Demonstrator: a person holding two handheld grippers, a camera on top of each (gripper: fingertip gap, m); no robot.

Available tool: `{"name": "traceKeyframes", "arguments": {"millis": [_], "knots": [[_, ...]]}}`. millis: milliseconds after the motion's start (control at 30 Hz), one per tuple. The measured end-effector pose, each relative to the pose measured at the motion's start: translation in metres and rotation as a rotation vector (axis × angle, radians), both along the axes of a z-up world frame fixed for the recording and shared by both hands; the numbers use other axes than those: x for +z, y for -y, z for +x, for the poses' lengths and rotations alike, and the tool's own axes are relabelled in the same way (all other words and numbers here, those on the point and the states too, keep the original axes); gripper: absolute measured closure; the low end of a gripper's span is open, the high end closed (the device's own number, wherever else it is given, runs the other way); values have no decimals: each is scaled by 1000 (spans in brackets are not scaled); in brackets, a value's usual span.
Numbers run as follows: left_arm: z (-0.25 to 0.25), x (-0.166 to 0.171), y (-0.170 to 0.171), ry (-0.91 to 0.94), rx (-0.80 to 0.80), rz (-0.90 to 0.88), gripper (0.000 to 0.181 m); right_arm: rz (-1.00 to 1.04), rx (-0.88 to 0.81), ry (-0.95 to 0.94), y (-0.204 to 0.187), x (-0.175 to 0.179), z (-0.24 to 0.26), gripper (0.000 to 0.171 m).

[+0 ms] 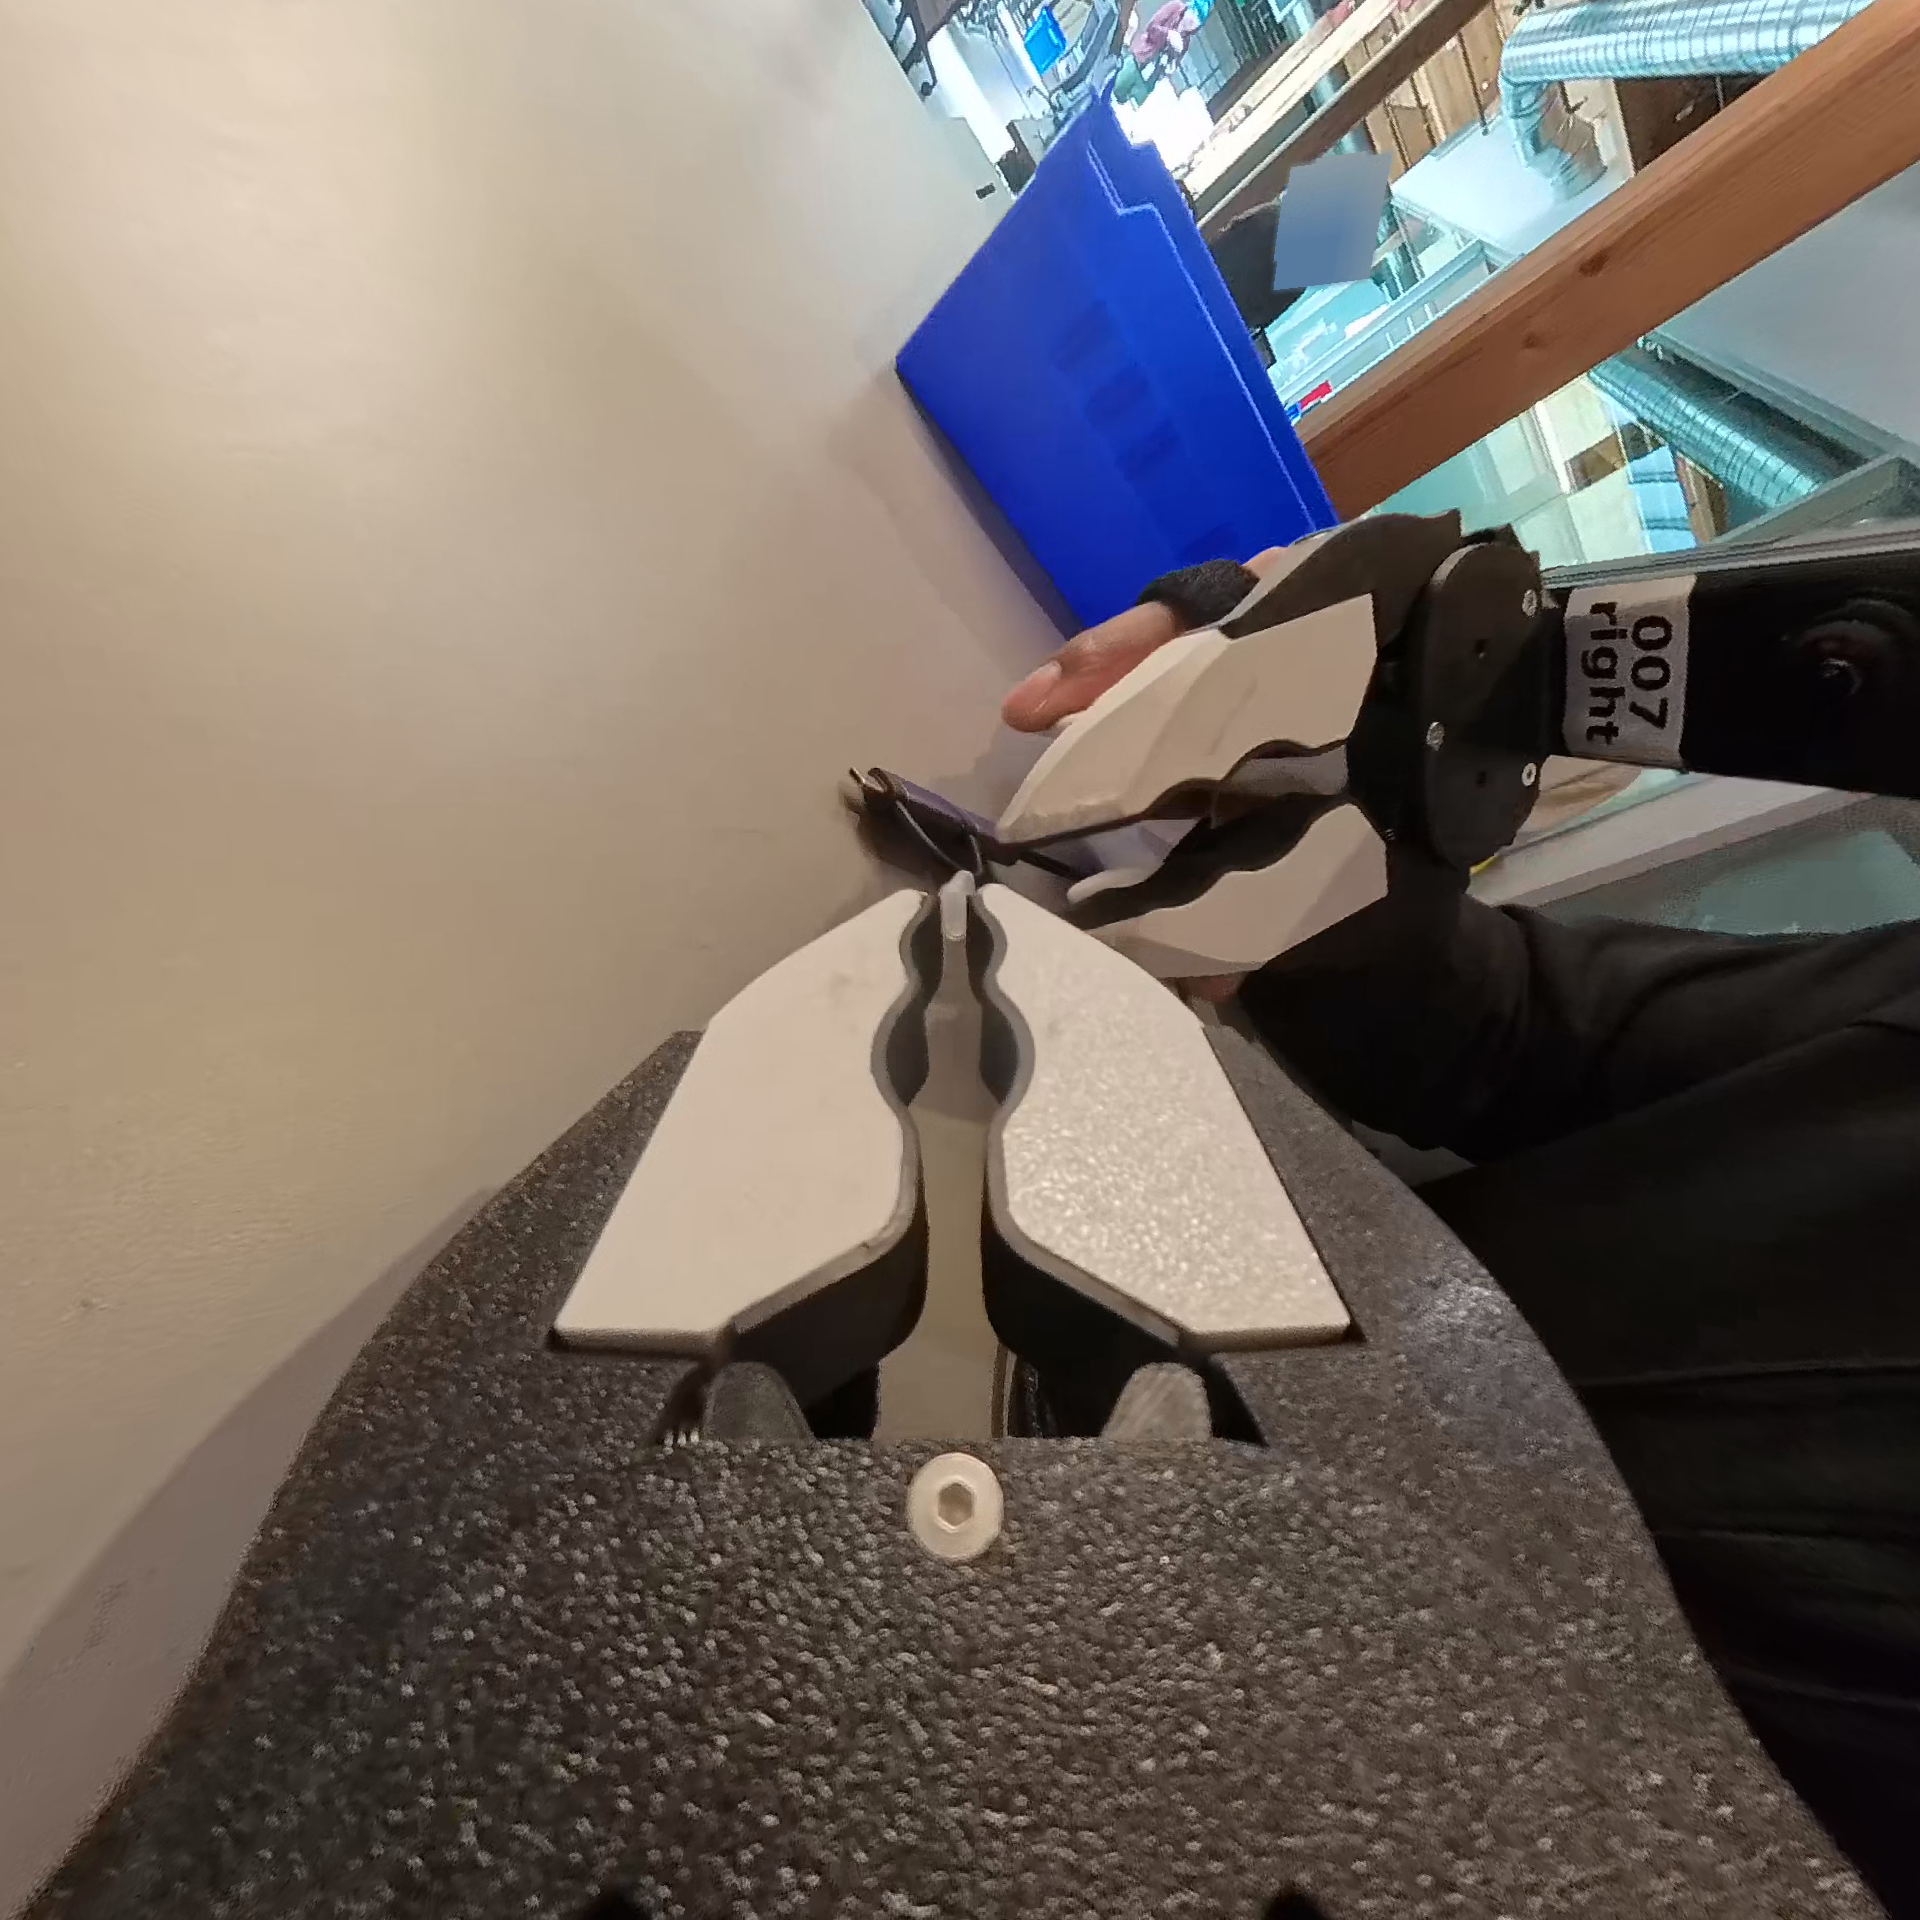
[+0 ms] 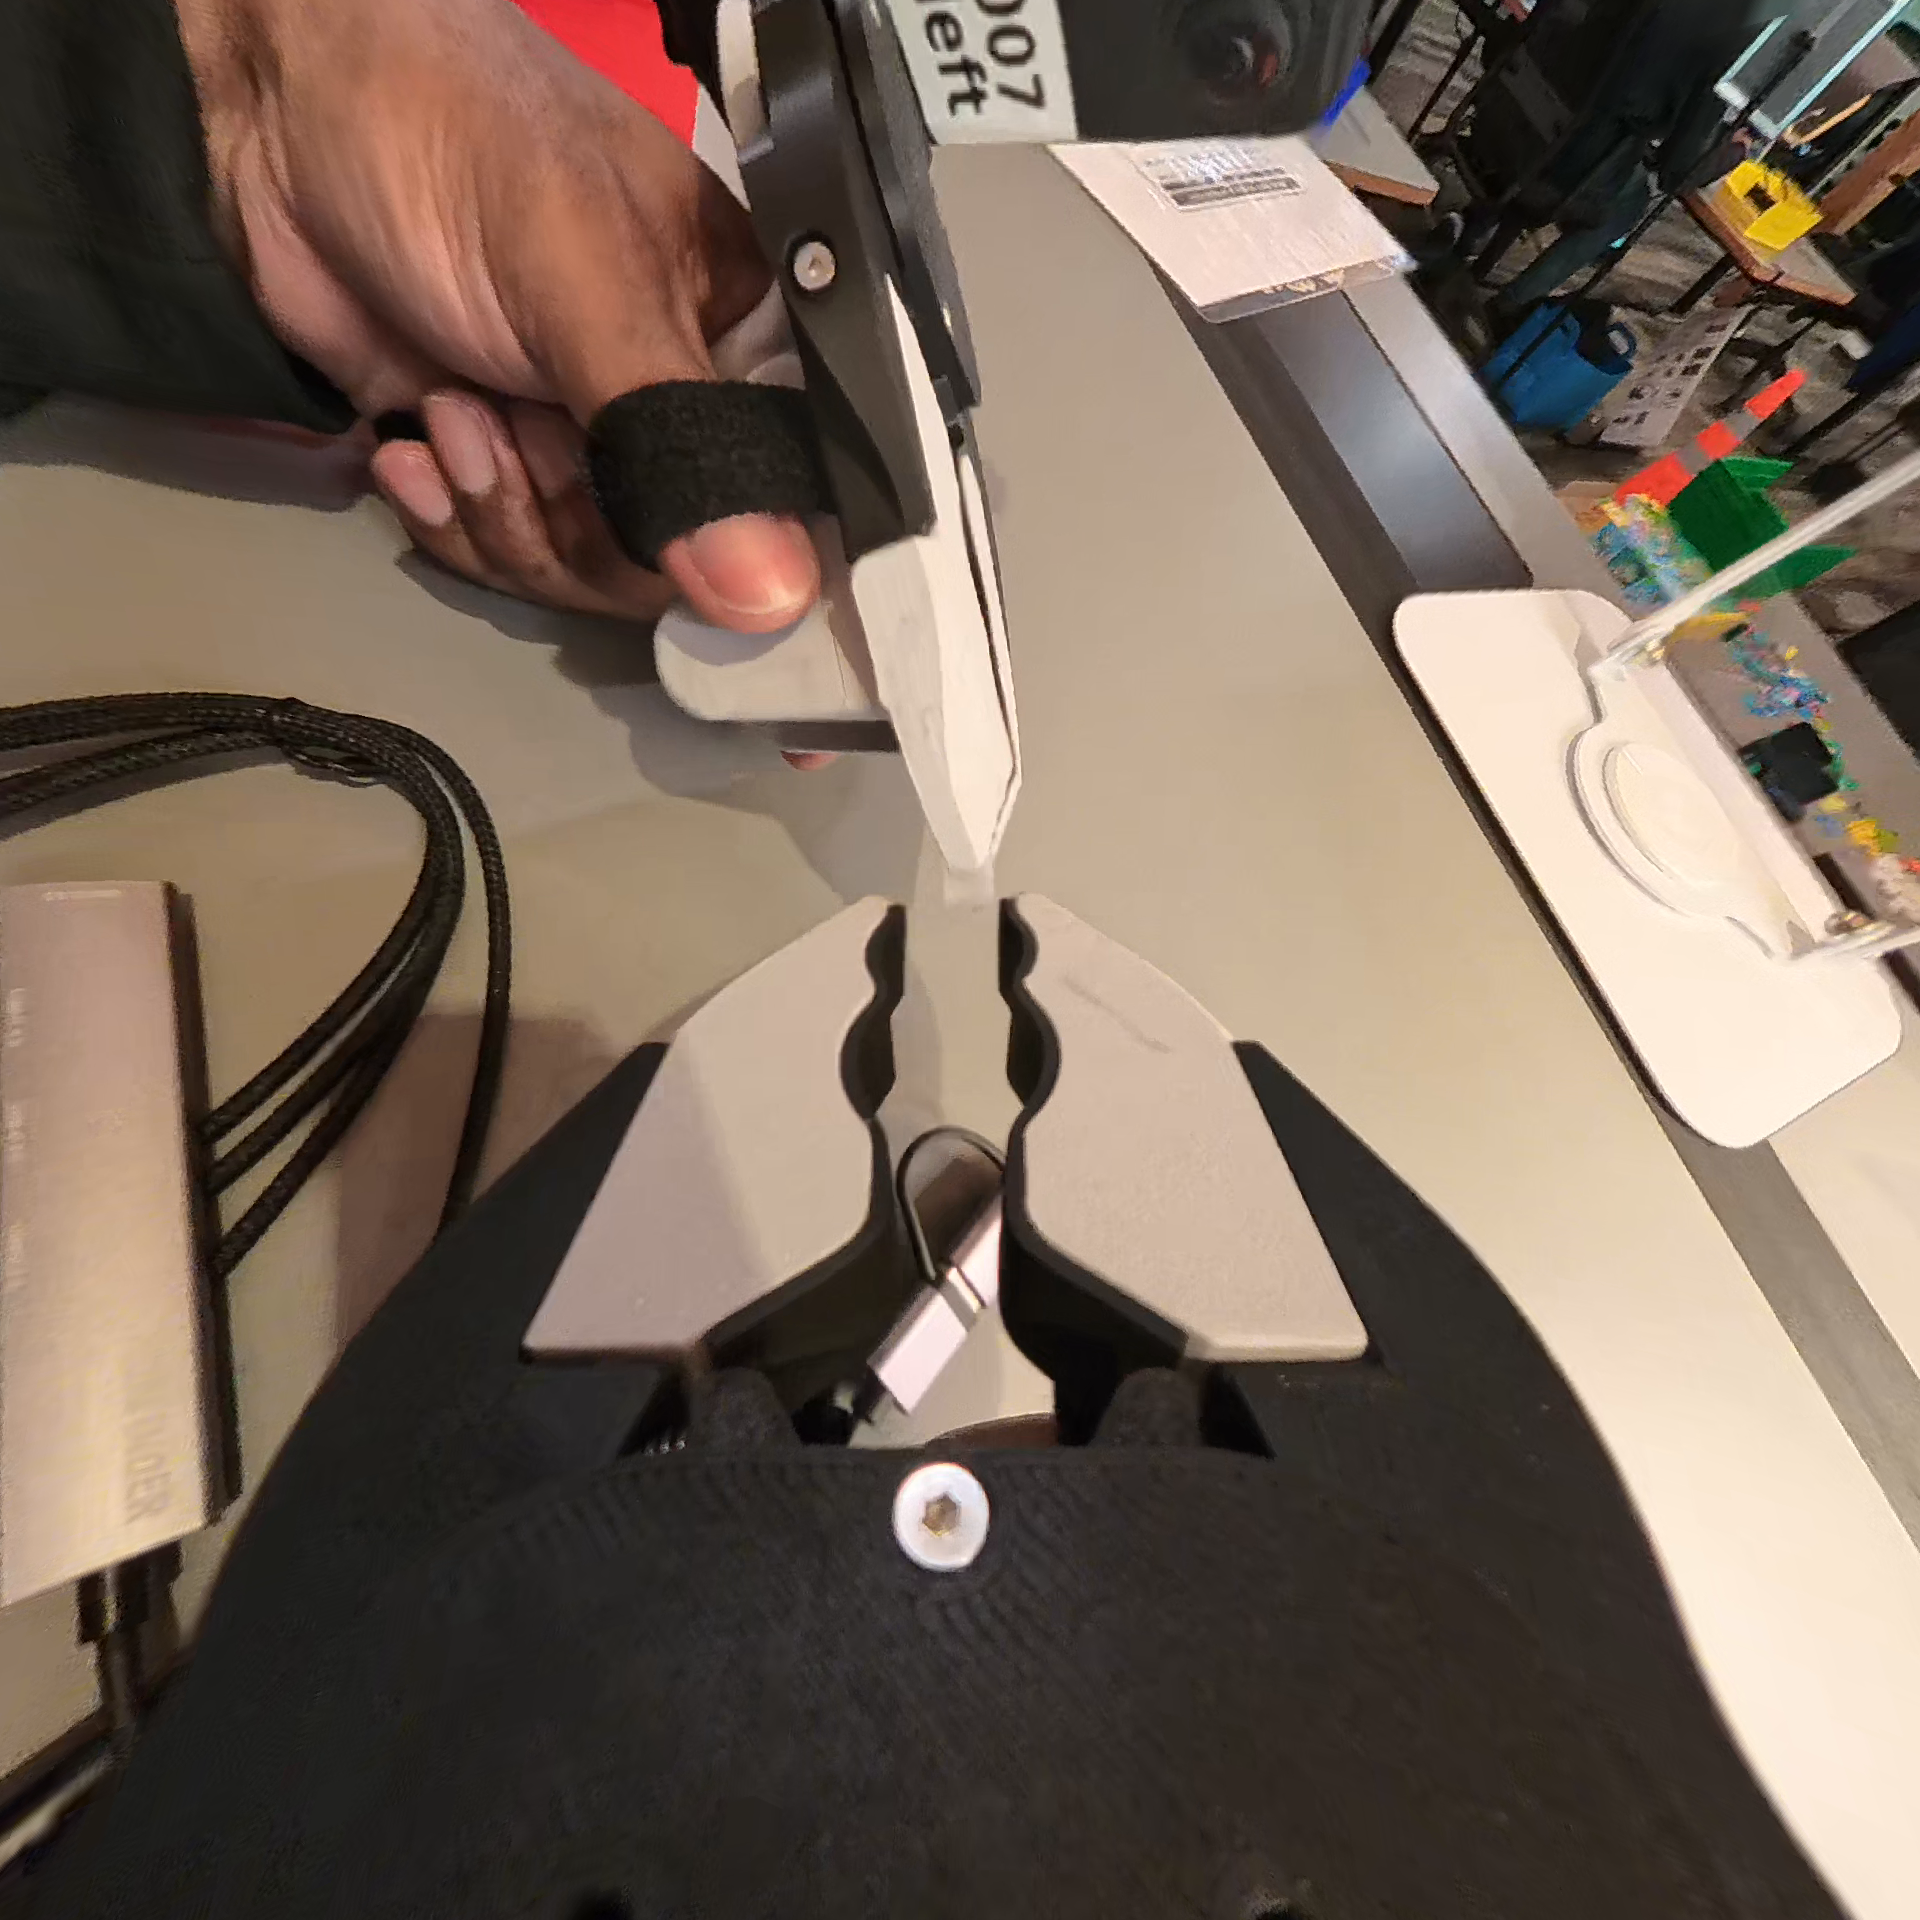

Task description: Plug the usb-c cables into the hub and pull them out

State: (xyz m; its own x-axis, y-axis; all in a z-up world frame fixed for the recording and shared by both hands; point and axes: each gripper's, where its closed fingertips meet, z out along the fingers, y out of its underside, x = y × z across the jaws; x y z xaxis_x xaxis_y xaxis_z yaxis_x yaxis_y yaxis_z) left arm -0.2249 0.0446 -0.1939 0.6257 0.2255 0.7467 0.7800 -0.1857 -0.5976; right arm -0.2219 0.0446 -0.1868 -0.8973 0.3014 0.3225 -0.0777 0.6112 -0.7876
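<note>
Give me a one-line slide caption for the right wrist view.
Open right gripper above a silver USB-C plug, left gripper tip-to-tip ahead, hub and braided cables at left.

This looks like an open workshop or maker-style lab inside a large industrial building. Beyond the grey tabletop (image 2: 1143, 582) stand exposed silver ventilation ducts (image 1: 1704, 42), wooden beams (image 1: 1621, 260) and glass railings. Other worktables carry a yellow bin (image 2: 1766, 203), while a blue plastic bin (image 1: 1112, 384) and colourful building bricks (image 2: 1704, 509) lie close by.
</note>
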Motion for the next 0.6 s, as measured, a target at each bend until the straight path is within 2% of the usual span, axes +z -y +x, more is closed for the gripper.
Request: {"name": "traceKeyframes", "arguments": {"millis": [167,333,467,600], "knots": [[-4,0,2,7,25,7,177,79,-79,157,-38,-13,-9,144],[-5,-1,1,6,27,-6,177,108,-222,375,-70,-31,-14,142],[-5,-1,1,8,28,-6,177,41,-287,603,-74,-42,-8,136],[-5,-2,0,7,23,-13,177,-65,-323,720,-65,-39,-7,136]]}}
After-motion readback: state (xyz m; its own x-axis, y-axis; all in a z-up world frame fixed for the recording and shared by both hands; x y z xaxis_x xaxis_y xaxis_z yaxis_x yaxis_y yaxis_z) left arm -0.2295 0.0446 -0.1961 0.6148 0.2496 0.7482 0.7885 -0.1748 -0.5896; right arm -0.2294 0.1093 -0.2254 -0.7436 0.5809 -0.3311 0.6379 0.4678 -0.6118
